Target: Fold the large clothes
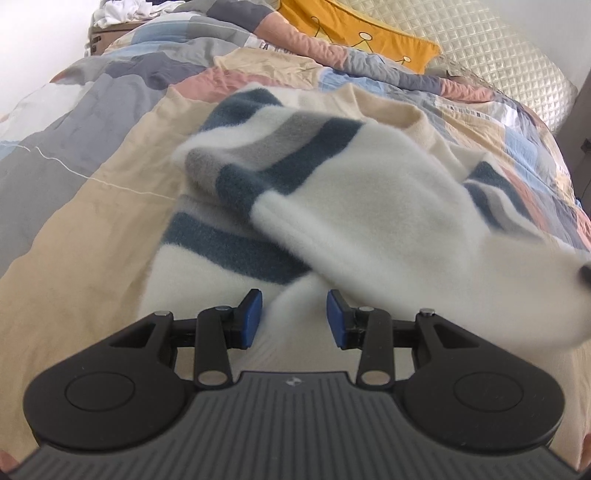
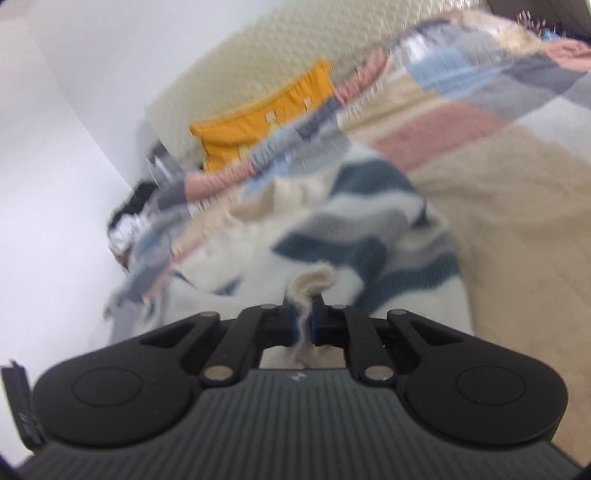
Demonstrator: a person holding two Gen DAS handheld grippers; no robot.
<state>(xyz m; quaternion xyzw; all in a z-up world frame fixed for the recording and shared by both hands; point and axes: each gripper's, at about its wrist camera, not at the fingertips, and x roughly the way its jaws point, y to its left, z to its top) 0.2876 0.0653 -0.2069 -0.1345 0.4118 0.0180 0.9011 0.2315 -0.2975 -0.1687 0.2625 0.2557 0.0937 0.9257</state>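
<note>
We see a patchwork duvet (image 1: 110, 155) spread over the bed, its blocks in beige, grey, pink and pale blue, creased toward the far end. At the far side a mustard-yellow pillow (image 1: 354, 33) with a line drawing lies on it, against a cream quilted headboard (image 1: 498, 62) that runs to the right. In the far left corner we make out a heap of white laundry (image 1: 118, 11) on a brown box. A white wall (image 2: 55, 147) stands behind.
</note>
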